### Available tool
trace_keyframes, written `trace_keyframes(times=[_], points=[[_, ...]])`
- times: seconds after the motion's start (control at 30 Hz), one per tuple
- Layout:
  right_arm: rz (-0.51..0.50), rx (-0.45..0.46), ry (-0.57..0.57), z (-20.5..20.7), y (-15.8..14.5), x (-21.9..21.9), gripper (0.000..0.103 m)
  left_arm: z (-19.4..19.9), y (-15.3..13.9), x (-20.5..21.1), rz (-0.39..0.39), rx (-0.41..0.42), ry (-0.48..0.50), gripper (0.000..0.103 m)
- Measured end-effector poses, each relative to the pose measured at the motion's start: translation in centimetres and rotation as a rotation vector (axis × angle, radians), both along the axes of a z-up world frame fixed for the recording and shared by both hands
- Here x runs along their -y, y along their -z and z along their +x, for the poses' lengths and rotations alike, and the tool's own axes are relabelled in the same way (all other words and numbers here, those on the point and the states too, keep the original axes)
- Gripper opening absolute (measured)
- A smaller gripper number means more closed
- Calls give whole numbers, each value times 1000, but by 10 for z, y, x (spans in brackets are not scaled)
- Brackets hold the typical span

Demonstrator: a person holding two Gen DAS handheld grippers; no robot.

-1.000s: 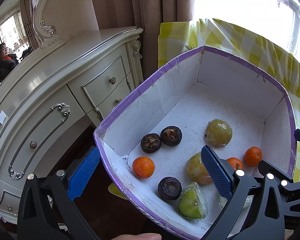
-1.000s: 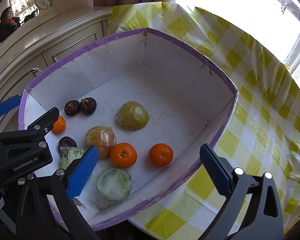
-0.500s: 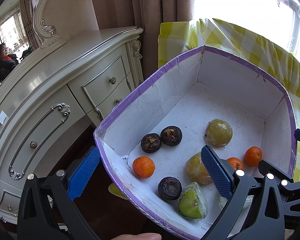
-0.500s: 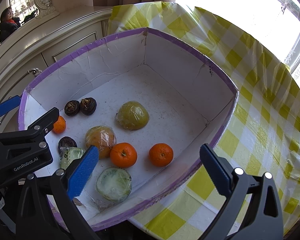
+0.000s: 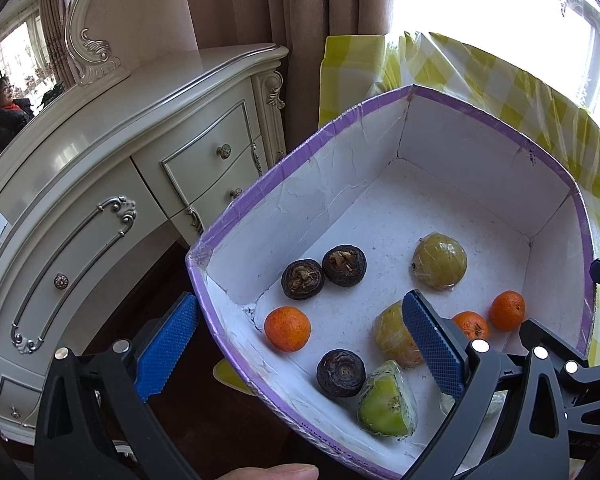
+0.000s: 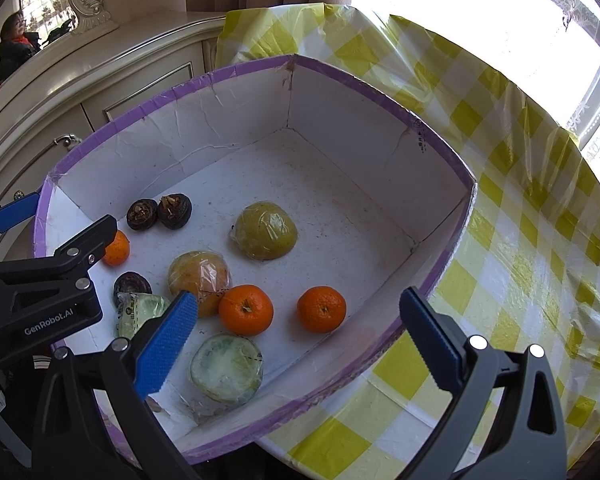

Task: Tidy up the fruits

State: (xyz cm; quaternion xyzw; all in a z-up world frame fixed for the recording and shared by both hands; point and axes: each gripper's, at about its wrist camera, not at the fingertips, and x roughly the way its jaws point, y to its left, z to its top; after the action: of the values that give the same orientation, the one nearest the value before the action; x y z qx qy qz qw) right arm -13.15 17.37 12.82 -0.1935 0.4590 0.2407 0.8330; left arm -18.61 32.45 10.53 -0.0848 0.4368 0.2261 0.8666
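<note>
A white box with a purple rim holds the fruit. Inside lie three small oranges, three dark wrinkled fruits, and several plastic-wrapped fruit pieces: a yellow-green half, an orange-yellow piece, a green wedge and a pale cut half. My left gripper hovers open over the box's near left corner, one finger outside the wall. My right gripper hangs open above the box's near right wall, holding nothing.
The box sits on a table with a yellow-and-white checked cloth. A cream dresser with drawers stands close on the left, a mirror above it. Curtains and a bright window are behind. A fingertip shows at the bottom edge.
</note>
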Motion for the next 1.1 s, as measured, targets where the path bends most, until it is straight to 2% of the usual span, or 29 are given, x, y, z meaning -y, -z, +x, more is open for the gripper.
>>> trace_keyframes(times=[0.87,1.1], points=[[-1,-4,-27,-3,5,-7,101,6,4,5,41,-51,-26,98],[20,-4,-46,-4,7,-7,101,9,1,8,104,-92,-72,98]])
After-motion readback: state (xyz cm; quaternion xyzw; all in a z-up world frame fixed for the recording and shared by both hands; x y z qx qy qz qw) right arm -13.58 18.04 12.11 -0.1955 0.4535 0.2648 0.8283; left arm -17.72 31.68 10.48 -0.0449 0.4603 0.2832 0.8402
